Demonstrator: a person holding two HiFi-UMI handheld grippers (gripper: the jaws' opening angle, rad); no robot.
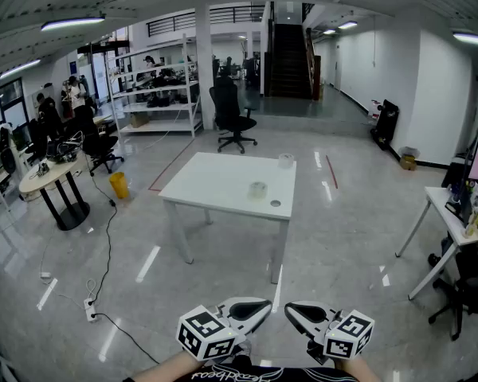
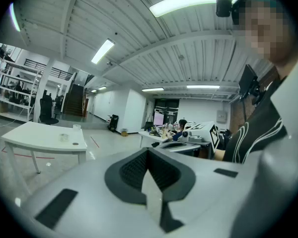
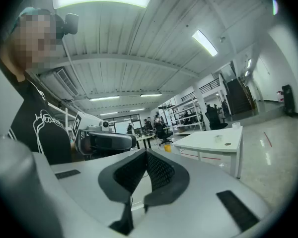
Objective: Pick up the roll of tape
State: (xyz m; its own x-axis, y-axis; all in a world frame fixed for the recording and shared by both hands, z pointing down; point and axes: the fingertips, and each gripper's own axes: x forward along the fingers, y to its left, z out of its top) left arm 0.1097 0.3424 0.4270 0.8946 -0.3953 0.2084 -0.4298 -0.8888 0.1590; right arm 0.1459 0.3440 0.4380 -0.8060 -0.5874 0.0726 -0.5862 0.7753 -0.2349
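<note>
A translucent roll of tape [image 1: 258, 189] lies on the white table [image 1: 215, 183] in the middle of the room, far ahead of both grippers. It also shows small in the left gripper view [image 2: 64, 137] and the right gripper view [image 3: 218, 138]. My left gripper [image 1: 260, 309] and right gripper [image 1: 293, 312] are held low at the picture's bottom edge, their tips turned toward each other. Both are shut with nothing between the jaws. Each gripper view shows its own closed jaws, left gripper [image 2: 148, 151], right gripper [image 3: 145, 153], and the other gripper beyond.
On the table also stand a white roll-like object [image 1: 285, 160] at the far corner and a small dark disc [image 1: 276, 204] near the front edge. A black office chair [image 1: 233, 118] stands behind the table. A desk [image 1: 450, 213] is at right, a round table [image 1: 52, 177] and floor cables [image 1: 103, 277] at left.
</note>
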